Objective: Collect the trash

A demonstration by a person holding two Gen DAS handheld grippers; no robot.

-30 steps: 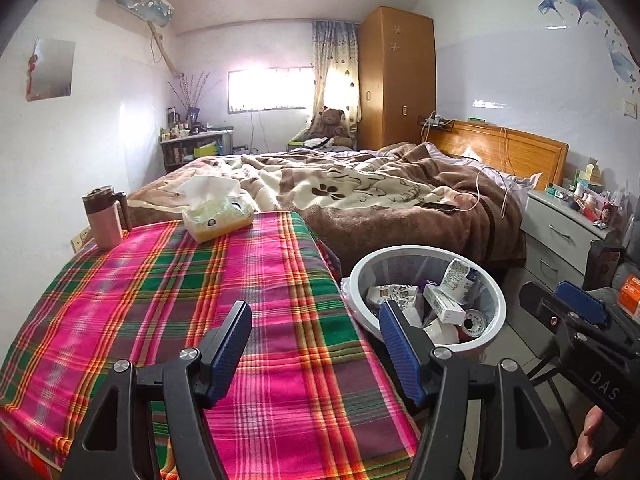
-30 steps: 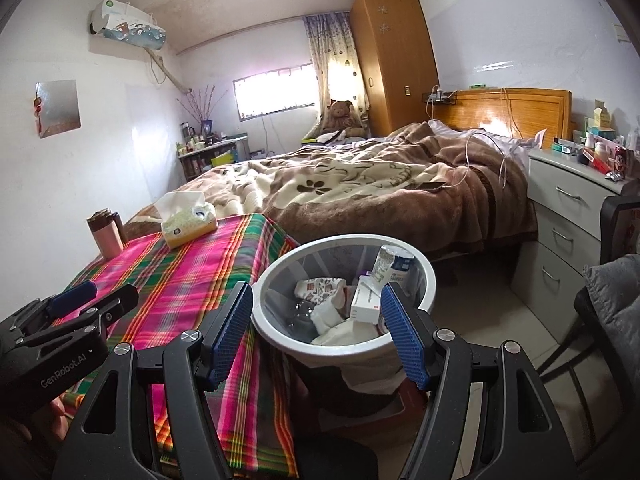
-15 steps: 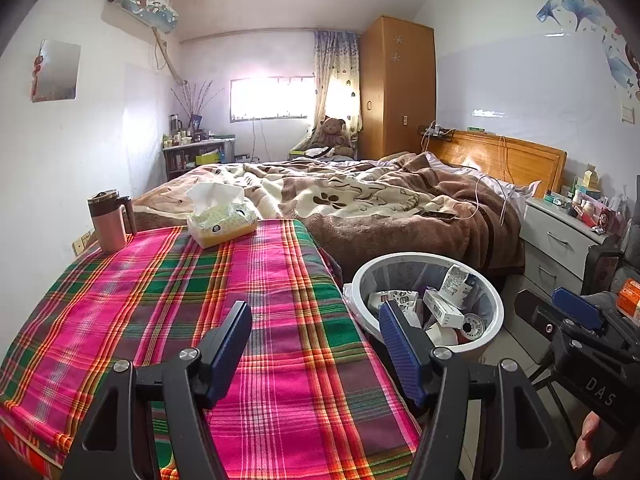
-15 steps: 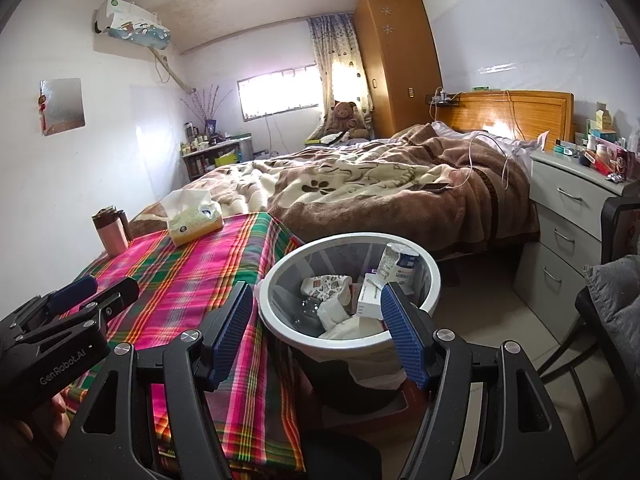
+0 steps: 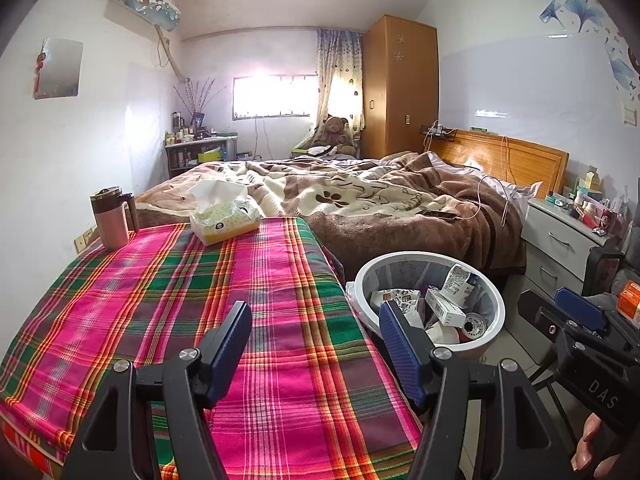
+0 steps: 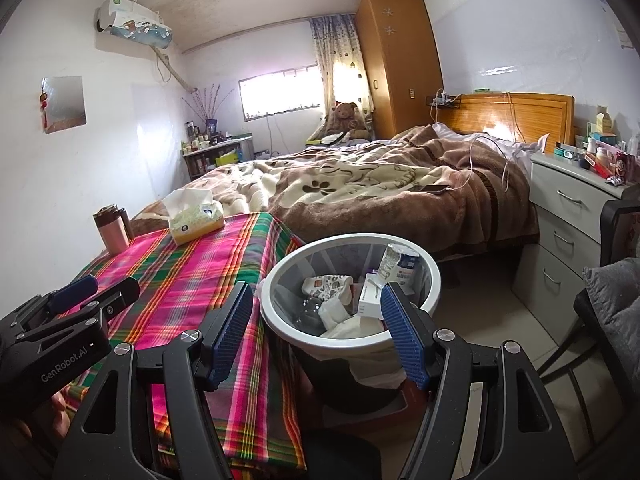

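A white waste bin [image 5: 492, 292] [image 6: 280, 276] stands on the floor by the table's right edge, holding several pieces of trash: small cartons [image 6: 370, 300], a printed wrapper [image 6: 326, 284], crumpled tissue [image 6: 340, 320]. My left gripper [image 5: 314, 340] is open and empty above the plaid tablecloth [image 5: 160, 300], left of the bin. My right gripper [image 6: 316, 328] is open and empty, held just over the bin's near rim. Each gripper shows in the other's view: the right one [image 5: 576, 320] and the left one [image 6: 80, 300].
A tissue box [image 5: 224, 220] and a pink mug [image 5: 112, 222] stand at the table's far end. A bed with a brown blanket [image 5: 380, 200] lies beyond. A white nightstand [image 6: 572, 216] and a chair [image 6: 600, 320] are on the right.
Both grippers have lifted and drawn back slightly, so the room sits lower in both views. Both stay open and empty. The bin has not moved.
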